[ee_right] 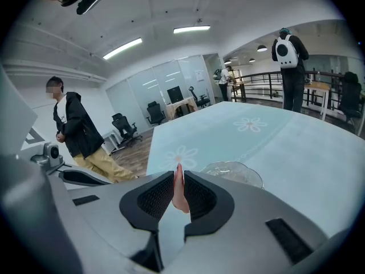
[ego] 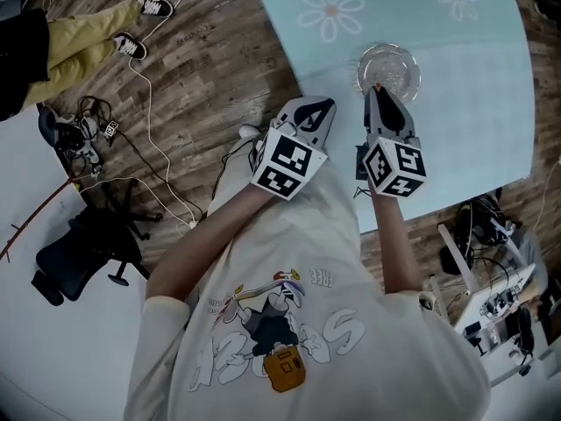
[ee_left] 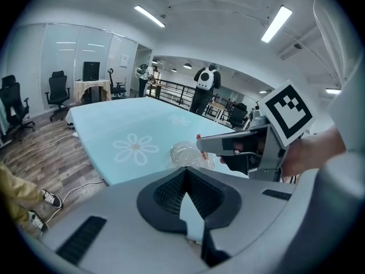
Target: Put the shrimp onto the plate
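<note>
Shrimp (ee_right: 179, 190): pink, smooth, slender, pinched in the right claw (ee_right: 178, 178), long axis along the jaws, tapered tip forward. Ribbed clear-glass plate (ee_right: 232, 172) on pale-blue table (ee_right: 308, 147). Left claw (ee_left: 185, 174) pressed together, empty.

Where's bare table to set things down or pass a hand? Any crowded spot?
The table is bare right of the glass plate out to its edge, and beyond the plate between the two flower prints. Crowded only at the near edge: right tongs holding the shrimp at the plate's rim, left tongs beside them.
</note>
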### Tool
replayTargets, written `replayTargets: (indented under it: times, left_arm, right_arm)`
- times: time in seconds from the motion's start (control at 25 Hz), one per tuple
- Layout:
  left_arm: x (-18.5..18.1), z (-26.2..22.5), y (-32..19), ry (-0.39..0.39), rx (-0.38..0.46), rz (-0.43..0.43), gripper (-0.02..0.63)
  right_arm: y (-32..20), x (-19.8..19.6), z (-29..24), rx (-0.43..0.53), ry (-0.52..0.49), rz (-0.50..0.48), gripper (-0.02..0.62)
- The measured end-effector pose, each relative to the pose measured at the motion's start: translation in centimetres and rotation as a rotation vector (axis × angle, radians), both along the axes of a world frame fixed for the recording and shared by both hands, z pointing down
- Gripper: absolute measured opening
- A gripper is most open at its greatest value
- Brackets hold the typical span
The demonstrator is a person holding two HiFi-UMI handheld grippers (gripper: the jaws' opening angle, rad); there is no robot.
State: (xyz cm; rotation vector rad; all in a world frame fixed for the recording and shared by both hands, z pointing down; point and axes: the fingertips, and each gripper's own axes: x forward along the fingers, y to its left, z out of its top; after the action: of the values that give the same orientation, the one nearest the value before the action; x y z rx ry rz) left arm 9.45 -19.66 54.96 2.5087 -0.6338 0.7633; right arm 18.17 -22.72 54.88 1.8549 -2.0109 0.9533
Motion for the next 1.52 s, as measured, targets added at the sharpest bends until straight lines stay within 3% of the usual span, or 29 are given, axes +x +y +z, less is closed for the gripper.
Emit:
replayTargets:
  times: [0.68, 1.0, 1.08, 1.52]
  left_arm:
    - [2.6, 5.2, 1.1, -0.071, -0.106, 0.041, 0.008]
    - [3.0, 5.8, 2.5, -0.086, -0.108, 0.097, 0.008]
    - [2.5, 6.1, 2.5, -0.085, -0.113, 0.096, 0.008]
    - [0.0, 4.8, 3.2, -0.071, -0.116, 0.096, 0.008]
  right_arm:
    - [-0.2, 3.6, 6.2, -0.113, 0.022, 0.051, 0.074]
    - [-0.7, 4.1, 7.8, -0.141, 0.008, 0.095, 0.079]
    - [-1.0, 4.1, 7.8, -0.140, 0.013, 0.117, 0.100]
    - [0.4, 3.5, 4.8, -0.093, 0.065, 0.162, 0.080]
